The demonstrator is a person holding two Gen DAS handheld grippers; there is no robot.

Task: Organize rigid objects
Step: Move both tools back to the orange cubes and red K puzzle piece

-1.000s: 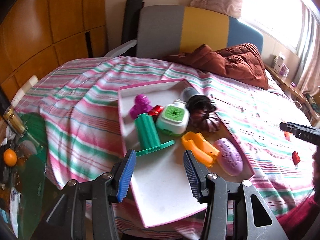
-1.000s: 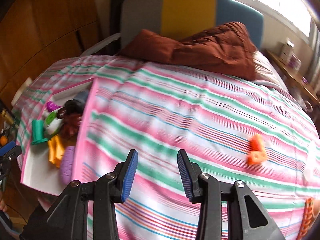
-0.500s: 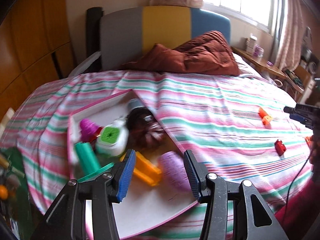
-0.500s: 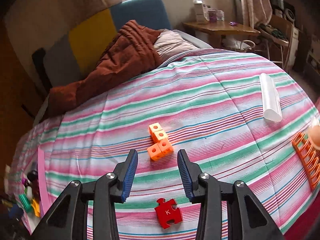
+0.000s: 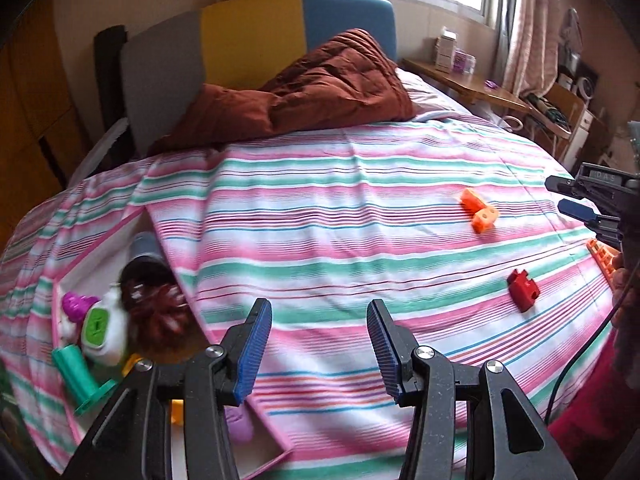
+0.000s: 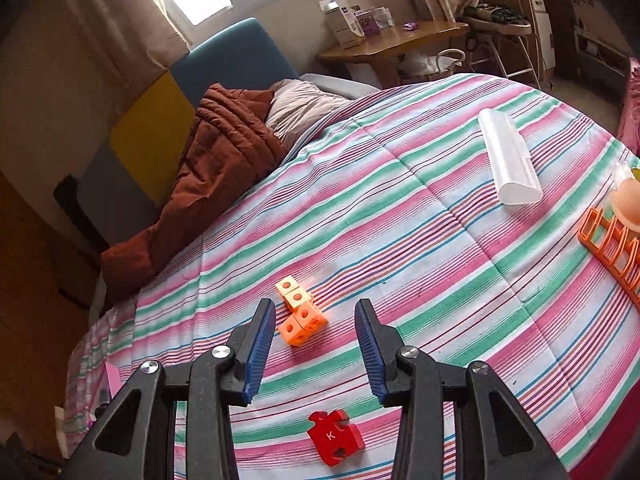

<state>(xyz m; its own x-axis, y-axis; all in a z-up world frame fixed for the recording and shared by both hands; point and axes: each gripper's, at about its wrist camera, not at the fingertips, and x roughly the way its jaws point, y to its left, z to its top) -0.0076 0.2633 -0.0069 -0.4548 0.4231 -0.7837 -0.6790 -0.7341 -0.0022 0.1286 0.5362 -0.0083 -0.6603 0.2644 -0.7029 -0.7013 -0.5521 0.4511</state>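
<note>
Several toys are already gathered in the pink tray [image 5: 276, 424] (contents blurred, perhaps six), while orange cubes [image 6: 300, 316] and a red puzzle piece [image 6: 335, 436] are left beneath both grippers, the left gripper [image 5: 316, 350] and right gripper [image 6: 316, 346], held apart and empty

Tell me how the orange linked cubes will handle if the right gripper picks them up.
The orange linked cubes look like hard plastic, so probably stiff and light. They form a bent chain, so the joints might flex or separate if only one cube is pinched. Flat faces suggest no rolling; the right gripper stands open and empty.
</note>
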